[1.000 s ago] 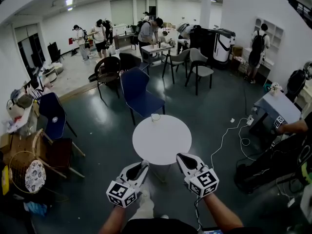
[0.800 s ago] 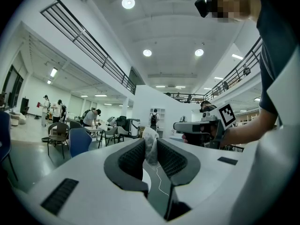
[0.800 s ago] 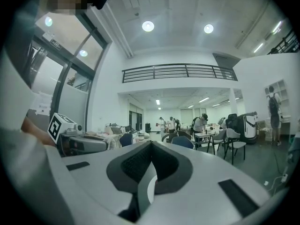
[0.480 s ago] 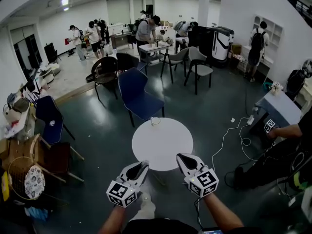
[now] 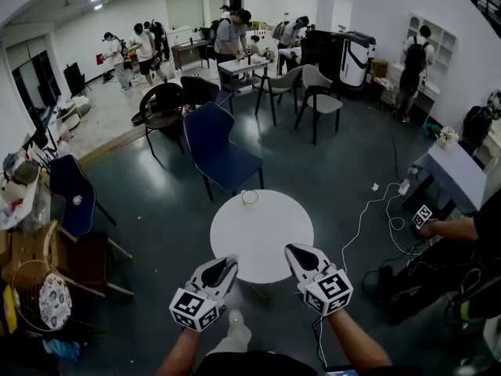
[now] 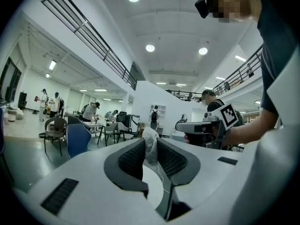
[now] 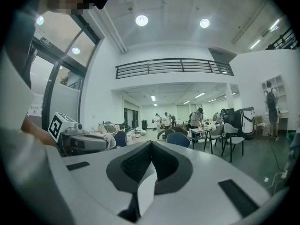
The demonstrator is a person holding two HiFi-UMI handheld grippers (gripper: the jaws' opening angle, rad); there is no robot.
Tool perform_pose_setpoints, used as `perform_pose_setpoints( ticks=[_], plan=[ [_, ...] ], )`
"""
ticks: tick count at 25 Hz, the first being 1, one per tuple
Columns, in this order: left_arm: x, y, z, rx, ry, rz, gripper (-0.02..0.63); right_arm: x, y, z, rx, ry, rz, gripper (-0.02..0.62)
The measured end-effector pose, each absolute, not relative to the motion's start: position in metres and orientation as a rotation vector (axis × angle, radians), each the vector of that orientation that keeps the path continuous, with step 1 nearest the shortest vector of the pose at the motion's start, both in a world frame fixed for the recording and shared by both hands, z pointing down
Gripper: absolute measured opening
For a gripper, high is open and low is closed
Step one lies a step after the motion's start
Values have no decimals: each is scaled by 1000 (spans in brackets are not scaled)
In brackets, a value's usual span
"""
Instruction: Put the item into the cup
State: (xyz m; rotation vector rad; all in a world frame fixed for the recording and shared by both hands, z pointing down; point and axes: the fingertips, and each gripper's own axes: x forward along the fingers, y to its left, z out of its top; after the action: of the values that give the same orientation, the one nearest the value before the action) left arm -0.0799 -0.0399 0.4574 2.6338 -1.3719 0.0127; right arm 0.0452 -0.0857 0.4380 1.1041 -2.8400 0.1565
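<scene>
We pinched white wad (image 6: 151,146) in left gripper (image 5: 227,263), jaws snug on it, so it would not drop. Right gripper (image 7: 149,149) was shut, empty, spare. Ahead, cup (image 5: 250,197) stood on far edge of table (image 5: 262,241), well apart from wad.

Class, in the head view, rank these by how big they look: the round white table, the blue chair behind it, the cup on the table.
1. round white table.
2. blue chair, only slightly smaller here; it stands farther off, so true size is unsure.
3. cup, by far the smallest.
</scene>
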Motion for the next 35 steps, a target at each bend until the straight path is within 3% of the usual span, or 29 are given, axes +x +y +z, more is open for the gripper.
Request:
perform_pose_setpoints(
  ticks=[35],
  plan=[
    [-181, -257, 521, 2594, -1186, 62, 87, -52, -297, 504, 1250, -2644, 283, 17]
  ],
)
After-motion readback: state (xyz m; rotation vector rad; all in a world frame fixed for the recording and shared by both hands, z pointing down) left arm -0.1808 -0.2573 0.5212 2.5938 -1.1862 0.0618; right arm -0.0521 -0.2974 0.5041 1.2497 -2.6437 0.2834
